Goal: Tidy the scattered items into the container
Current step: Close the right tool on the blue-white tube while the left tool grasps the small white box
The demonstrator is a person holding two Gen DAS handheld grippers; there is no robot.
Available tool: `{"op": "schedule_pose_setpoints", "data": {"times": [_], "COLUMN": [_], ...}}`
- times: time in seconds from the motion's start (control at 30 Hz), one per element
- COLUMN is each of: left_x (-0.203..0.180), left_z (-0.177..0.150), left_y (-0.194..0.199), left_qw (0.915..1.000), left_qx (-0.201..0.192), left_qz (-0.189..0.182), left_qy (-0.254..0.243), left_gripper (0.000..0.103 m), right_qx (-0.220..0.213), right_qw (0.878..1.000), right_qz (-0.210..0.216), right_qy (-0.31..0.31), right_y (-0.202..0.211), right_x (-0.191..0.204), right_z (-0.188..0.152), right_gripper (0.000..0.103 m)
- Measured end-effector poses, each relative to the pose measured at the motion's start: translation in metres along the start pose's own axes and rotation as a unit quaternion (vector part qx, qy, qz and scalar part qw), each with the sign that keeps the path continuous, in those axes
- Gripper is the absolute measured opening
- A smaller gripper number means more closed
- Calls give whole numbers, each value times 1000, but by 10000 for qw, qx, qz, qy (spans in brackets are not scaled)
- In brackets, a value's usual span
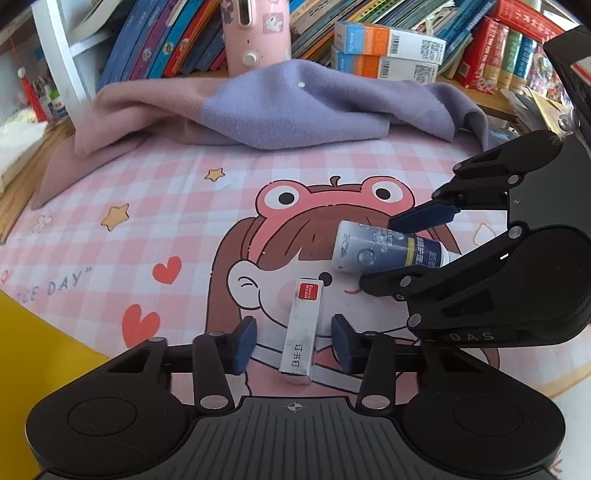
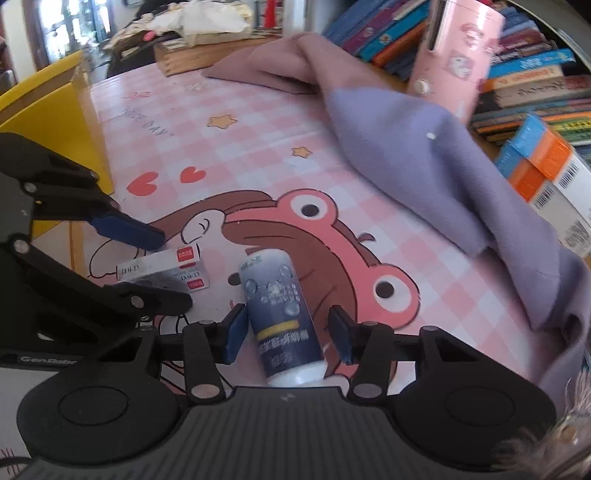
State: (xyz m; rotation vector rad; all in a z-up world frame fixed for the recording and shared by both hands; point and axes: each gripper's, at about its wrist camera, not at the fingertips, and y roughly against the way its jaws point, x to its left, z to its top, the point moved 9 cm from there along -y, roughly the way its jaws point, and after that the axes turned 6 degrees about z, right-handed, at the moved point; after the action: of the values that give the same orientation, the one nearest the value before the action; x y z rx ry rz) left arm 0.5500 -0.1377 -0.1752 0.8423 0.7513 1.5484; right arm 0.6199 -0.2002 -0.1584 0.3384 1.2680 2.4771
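A small white staple box (image 1: 301, 330) with a red label lies on the pink checked mat between the open fingers of my left gripper (image 1: 293, 341), with a gap on each side. It also shows in the right wrist view (image 2: 166, 269). A blue-and-white tube (image 2: 282, 317) lies between the open fingers of my right gripper (image 2: 288, 334); the left pad is close to it. In the left wrist view the tube (image 1: 384, 249) lies between the right gripper's fingers (image 1: 391, 254). A yellow container (image 2: 48, 110) stands at the mat's left edge.
A pink and purple cloth (image 1: 266, 107) lies bunched at the back of the mat. Behind it stand a pink bottle (image 1: 255, 33), leaning books (image 1: 173, 40) and orange-and-blue boxes (image 1: 388, 51). The yellow container's corner (image 1: 33, 339) shows at the lower left.
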Motion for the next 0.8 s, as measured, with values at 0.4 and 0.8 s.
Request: {"op": "schedule_pose_setpoints", "data": {"times": [0.4, 0.8], "left_x": [-11, -11], "left_z": [-2, -7], "left_y": [4, 53], "left_qw": [9997, 9981], "left_qx": [13, -339], "left_qz": [-214, -492], "left_qy": [-128, -133], "left_gripper": [14, 13], "right_qx": [-111, -463], "right_qw": [9994, 9907], "right_qz": [63, -272], "right_qy": [-326, -1249], "right_y": [3, 45], "right_x": [7, 30], "right_z": [-4, -15], "right_gripper": [31, 31]}}
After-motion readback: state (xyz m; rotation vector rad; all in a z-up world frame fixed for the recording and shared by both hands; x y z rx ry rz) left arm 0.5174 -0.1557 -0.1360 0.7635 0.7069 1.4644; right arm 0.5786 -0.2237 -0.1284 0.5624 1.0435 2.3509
